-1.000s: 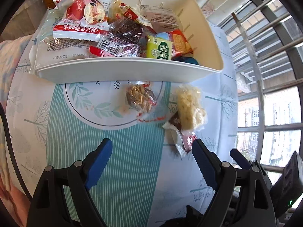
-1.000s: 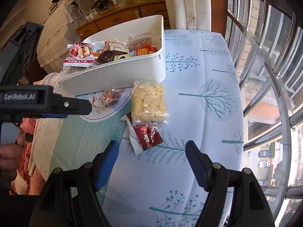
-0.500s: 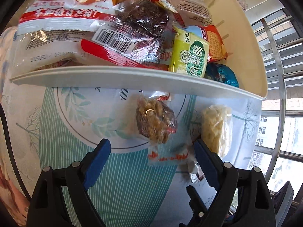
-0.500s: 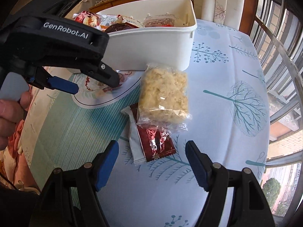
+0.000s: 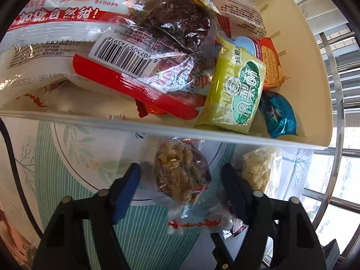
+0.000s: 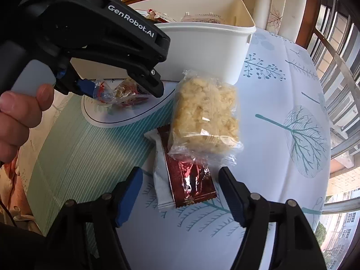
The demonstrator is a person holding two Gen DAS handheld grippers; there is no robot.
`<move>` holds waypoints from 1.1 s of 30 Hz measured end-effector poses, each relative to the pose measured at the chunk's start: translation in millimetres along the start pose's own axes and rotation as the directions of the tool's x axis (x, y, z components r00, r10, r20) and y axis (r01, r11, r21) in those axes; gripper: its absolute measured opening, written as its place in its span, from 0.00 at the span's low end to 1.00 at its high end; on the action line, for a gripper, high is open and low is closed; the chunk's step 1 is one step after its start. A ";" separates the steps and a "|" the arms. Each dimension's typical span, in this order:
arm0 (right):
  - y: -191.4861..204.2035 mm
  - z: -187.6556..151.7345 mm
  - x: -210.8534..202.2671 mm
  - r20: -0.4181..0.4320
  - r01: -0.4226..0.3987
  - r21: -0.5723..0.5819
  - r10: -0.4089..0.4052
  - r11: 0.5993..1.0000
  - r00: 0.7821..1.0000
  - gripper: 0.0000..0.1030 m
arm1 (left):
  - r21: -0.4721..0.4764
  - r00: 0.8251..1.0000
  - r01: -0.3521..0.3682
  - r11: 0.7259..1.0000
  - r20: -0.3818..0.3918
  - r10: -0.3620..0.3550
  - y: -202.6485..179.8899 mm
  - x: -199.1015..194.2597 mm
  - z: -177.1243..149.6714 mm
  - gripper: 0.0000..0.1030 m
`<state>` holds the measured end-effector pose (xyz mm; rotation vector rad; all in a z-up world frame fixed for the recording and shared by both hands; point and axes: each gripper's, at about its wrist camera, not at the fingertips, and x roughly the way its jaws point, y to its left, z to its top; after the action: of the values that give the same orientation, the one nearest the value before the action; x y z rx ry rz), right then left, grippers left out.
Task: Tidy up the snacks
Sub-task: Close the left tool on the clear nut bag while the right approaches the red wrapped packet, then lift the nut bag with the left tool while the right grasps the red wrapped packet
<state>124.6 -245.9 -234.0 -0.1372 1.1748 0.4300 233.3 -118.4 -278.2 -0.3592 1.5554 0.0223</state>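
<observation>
My left tool [image 5: 181, 175] is closing around a clear-wrapped brown nut cluster snack [image 5: 181, 175] on the leaf-printed cloth surface [image 6: 281, 103], just before the white plastic bin [image 5: 157, 124]; pads not yet pressing. My right tool [image 6: 180, 180] is closing astride a dark red foil sachet [image 6: 191, 180], under a clear bag of pale puffed cake [image 6: 204, 112].

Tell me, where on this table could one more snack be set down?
Bare cloth lies right of the pale puffed snack, toward the window, and on the green stripes left of the red packet. The white bin is heaped, and the strip before it is crowded.
</observation>
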 end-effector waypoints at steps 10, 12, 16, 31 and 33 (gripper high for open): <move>-1.5 -1.5 -4.9 0.003 -0.010 -0.010 0.010 1.000 1.000 0.48 | -0.022 1.000 0.017 1.000 0.009 -0.017 8.9 1.6 -1.9 0.41; -1.5 1.2 -2.1 -0.003 -0.021 -0.015 0.020 1.000 1.000 0.43 | -0.022 1.000 0.018 1.000 0.006 -0.018 19.0 0.0 -3.8 0.41; 2.0 0.6 -2.6 -0.014 -0.033 -0.023 0.033 0.999 0.999 0.41 | -0.029 1.000 0.024 0.999 0.008 -0.024 23.2 -5.3 -13.4 0.41; 18.3 -0.6 -4.5 -0.049 -0.060 -0.023 0.059 0.998 0.997 0.17 | -0.049 0.999 0.037 0.998 0.032 -0.036 43.3 -27.5 -40.3 0.41; 18.9 0.7 -4.0 -0.056 -0.064 -0.020 0.063 0.998 0.996 0.15 | -0.057 0.999 0.040 0.998 0.036 -0.038 49.1 -31.4 -45.0 0.41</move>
<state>116.5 -229.5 -227.8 -0.1312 1.2317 0.4976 177.0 -76.0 -256.7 -0.4327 1.5154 0.0428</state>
